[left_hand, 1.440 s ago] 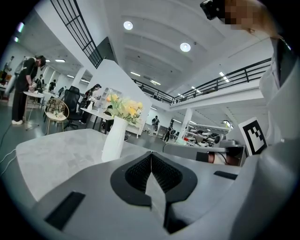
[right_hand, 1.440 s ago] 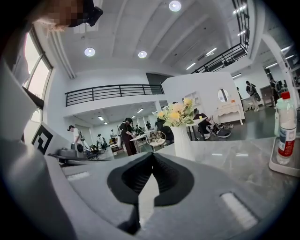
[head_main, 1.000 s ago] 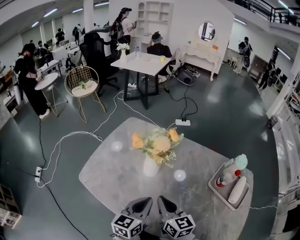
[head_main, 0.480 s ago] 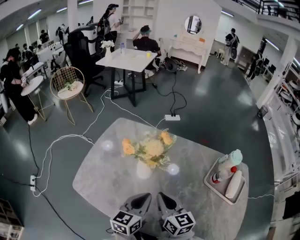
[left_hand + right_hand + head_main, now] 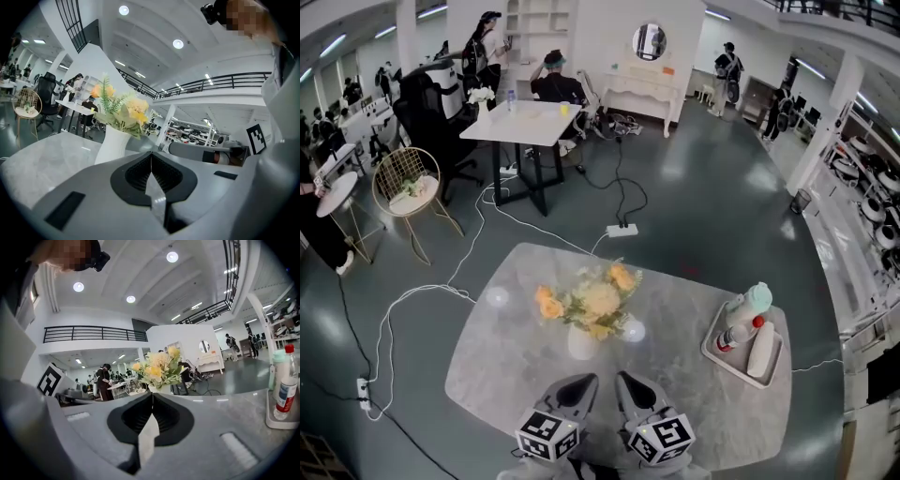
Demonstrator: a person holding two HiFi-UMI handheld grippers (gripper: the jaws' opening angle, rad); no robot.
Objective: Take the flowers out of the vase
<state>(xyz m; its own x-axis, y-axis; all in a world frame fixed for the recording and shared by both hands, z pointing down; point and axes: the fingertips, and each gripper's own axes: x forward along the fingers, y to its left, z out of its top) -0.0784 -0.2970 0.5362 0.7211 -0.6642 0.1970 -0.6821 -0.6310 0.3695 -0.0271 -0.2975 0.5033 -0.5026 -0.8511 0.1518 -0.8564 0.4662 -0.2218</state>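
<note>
Both grippers, left point(image 5: 584, 382) & right point(image 5: 624, 379), are now nearer to the white vase point(image 5: 581, 344) than 1 s ago, each w/ jaws pressed together on nothing, so the flowers point(image 5: 586, 300) are not yet taken out of it, mid-table point(image 5: 502, 375).

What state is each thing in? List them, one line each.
flowers: in the vase, untouched.
vase: upright on the table.
left claw: shut, empty, short of the vase.
right claw: shut, empty, short of the vase.
red-capped bottle: upright in the tray.
</note>
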